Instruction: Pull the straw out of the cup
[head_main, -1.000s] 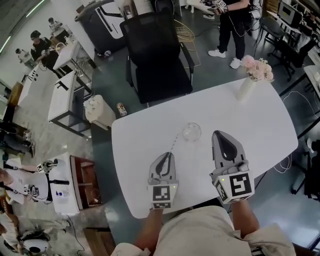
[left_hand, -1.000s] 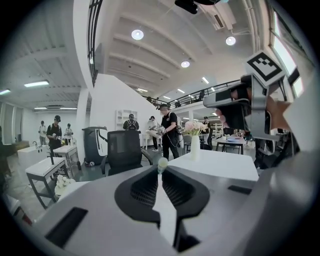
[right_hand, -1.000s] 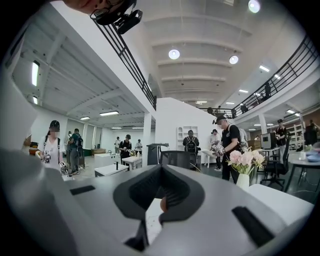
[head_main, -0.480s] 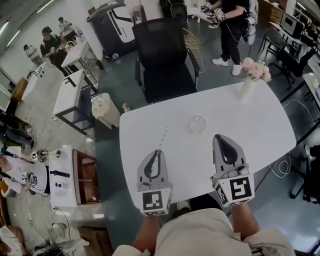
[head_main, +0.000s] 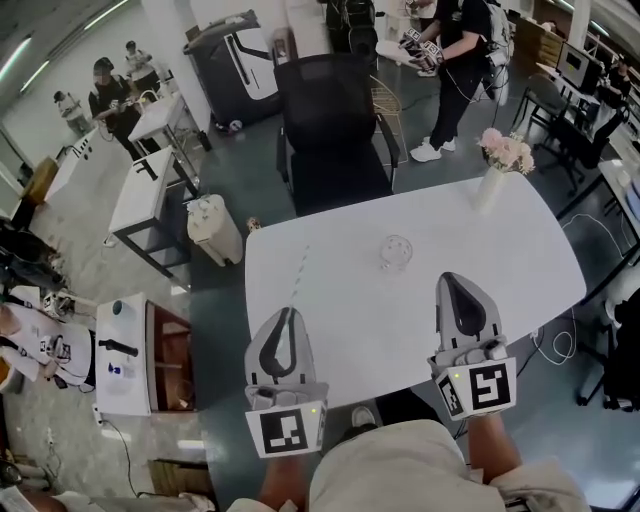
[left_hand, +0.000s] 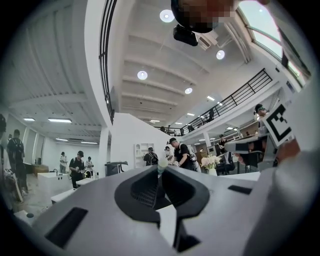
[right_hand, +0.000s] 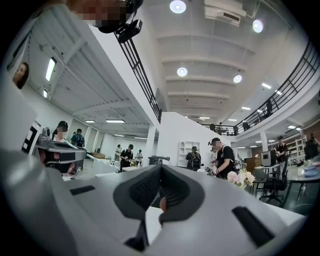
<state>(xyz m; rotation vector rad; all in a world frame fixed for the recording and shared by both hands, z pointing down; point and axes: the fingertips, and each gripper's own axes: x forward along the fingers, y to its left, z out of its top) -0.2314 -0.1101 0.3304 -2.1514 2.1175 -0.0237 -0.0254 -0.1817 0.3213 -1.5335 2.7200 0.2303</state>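
Bright, even indoor light from round ceiling lamps (right_hand: 175, 6); strong fisheye distortion, dark vignetted corners.

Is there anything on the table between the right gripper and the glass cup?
Nothing visible does. Only bare table lies between the right gripper and the cup. The straw is away at the left, in the left gripper, and the flower vase stands aside at the far edge.

White table (head_main: 500, 262), pale straw (left_hand: 161, 164)
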